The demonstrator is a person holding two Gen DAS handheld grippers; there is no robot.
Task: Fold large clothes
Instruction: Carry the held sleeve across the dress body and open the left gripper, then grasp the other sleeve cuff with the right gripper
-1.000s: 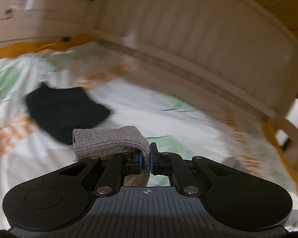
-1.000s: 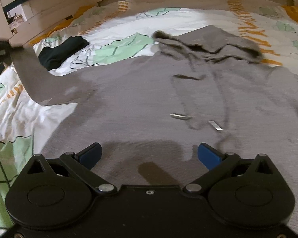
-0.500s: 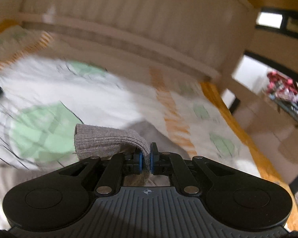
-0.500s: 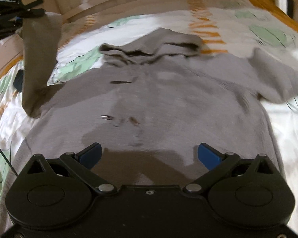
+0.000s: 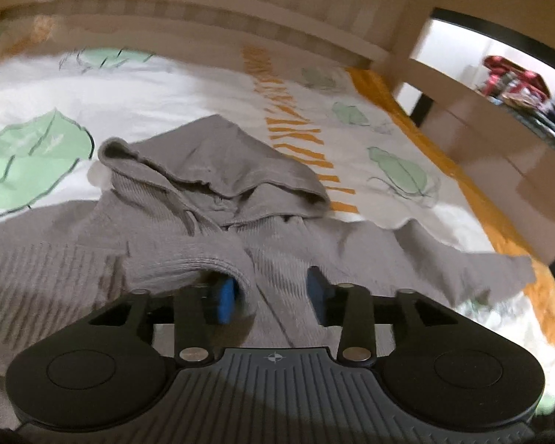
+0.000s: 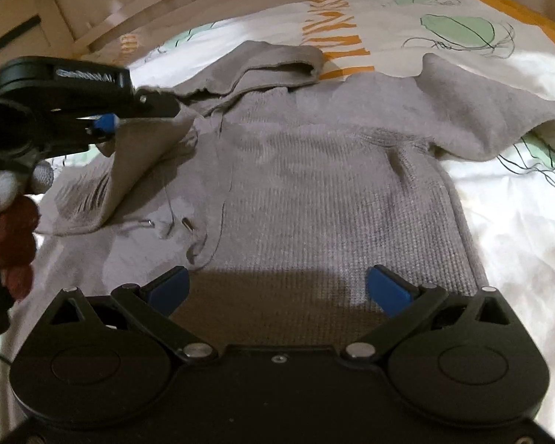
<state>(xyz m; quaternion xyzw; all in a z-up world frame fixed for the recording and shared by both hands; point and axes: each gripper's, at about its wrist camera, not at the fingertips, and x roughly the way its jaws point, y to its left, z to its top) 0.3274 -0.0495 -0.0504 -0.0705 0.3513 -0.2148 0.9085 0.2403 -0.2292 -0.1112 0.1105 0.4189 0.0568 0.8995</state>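
The bed [image 6: 518,222] carries the grey hoodie [image 6: 333,185] face up, hood toward the headboard. Its left sleeve [image 5: 188,259], now folded across the chest, lies draped over the left gripper [image 5: 273,292], whose jaws have parted since half a second ago. The right gripper [image 6: 277,288] hovers wide open and empty over the hem, nearer the outstretched right sleeve [image 6: 492,111].

Bed [image 6: 507,222] with white sheet, green leaf and orange stripe print, wooden rail behind. Grey hoodie [image 6: 314,185] flat on it straight ahead of right tool [image 6: 277,290], hood at far end.
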